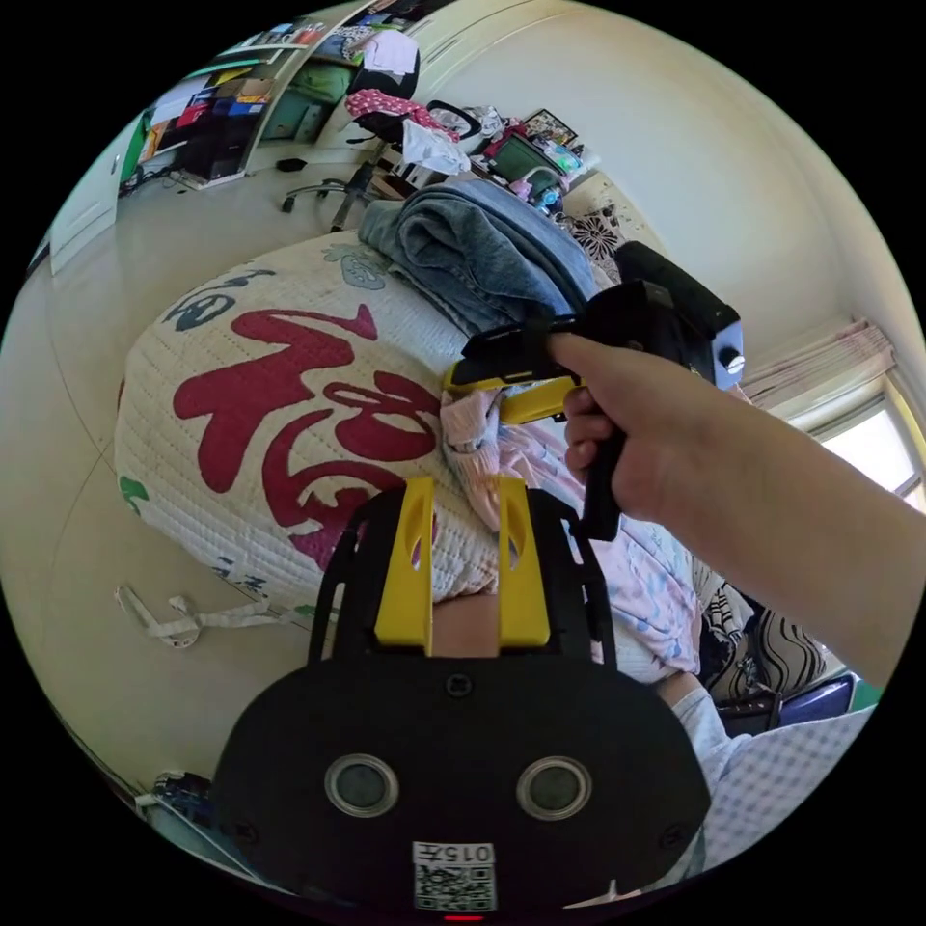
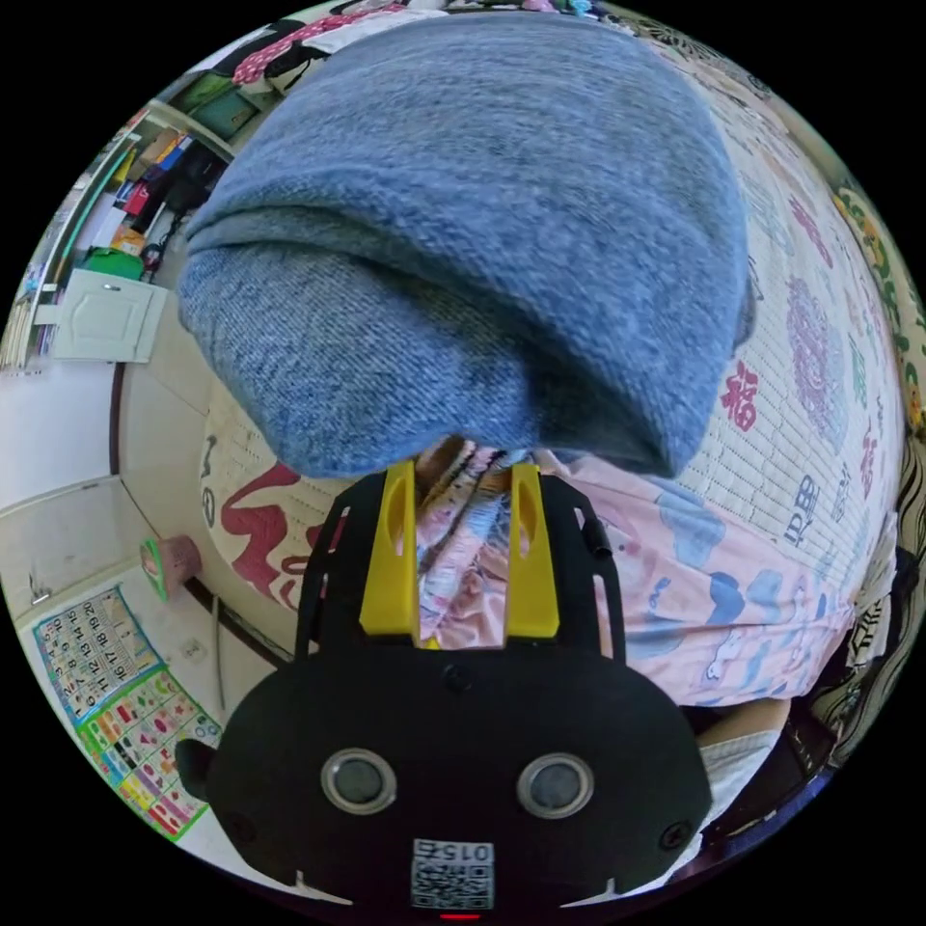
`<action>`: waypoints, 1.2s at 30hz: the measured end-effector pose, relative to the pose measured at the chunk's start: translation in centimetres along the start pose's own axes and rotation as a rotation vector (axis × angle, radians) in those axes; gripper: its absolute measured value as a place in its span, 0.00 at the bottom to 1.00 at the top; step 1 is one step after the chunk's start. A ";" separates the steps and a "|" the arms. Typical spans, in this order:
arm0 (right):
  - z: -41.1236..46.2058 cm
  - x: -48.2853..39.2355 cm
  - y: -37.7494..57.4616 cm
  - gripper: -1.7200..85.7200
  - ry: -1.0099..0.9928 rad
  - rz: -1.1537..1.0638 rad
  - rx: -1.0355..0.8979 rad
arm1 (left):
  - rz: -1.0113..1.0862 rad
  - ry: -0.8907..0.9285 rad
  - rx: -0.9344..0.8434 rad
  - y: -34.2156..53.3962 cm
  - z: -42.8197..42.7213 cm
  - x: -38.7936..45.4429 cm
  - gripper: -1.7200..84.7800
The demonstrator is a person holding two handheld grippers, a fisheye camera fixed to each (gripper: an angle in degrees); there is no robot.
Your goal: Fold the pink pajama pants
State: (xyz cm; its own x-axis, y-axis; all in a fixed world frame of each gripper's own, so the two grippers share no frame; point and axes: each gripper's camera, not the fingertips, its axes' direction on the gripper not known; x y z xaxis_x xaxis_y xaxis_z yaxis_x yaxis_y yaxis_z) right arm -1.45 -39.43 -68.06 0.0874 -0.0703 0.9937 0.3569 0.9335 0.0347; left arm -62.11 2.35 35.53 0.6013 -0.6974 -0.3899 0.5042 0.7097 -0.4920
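The pink pajama pants, printed with blue shapes, lie on a quilted bed cover near its edge. A hand holds my right gripper, and a bunched part of the pants fills the gap between its yellow jaws, which are shut on it. My left gripper hovers over the quilt's edge just beside the pants. Its jaws stand apart with nothing between them.
A pile of folded blue denim clothes lies on the quilt right behind the pants, touching them. A white strap lies on the floor beside the bed. A cluttered chair and shelves stand beyond.
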 end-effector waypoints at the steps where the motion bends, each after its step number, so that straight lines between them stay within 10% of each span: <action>1: -0.2 0.9 -0.2 0.14 -0.010 0.008 0.003 | 0.015 0.005 -0.006 0.2 0.1 0.0 0.13; 18: -24.5 19.8 8.0 0.10 -0.650 -0.311 0.155 | 0.480 0.118 0.184 11.9 -4.2 16.5 0.04; 28: -46.0 51.7 23.5 0.10 -0.904 -0.383 0.316 | 1.057 0.194 0.291 29.0 1.3 43.5 0.04; 36: -52.4 76.0 36.2 0.10 -0.730 -0.274 0.414 | 1.315 0.203 0.176 43.5 14.6 59.9 0.04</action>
State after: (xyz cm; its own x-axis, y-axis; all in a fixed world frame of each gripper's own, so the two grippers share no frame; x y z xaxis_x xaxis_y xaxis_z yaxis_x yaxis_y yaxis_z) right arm 66.90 -29.37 3.08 -0.6186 -0.2001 0.7598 -0.0998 0.9792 0.1766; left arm 4.95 -7.08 2.13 0.6033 0.5162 -0.6079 -0.2912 0.8522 0.4347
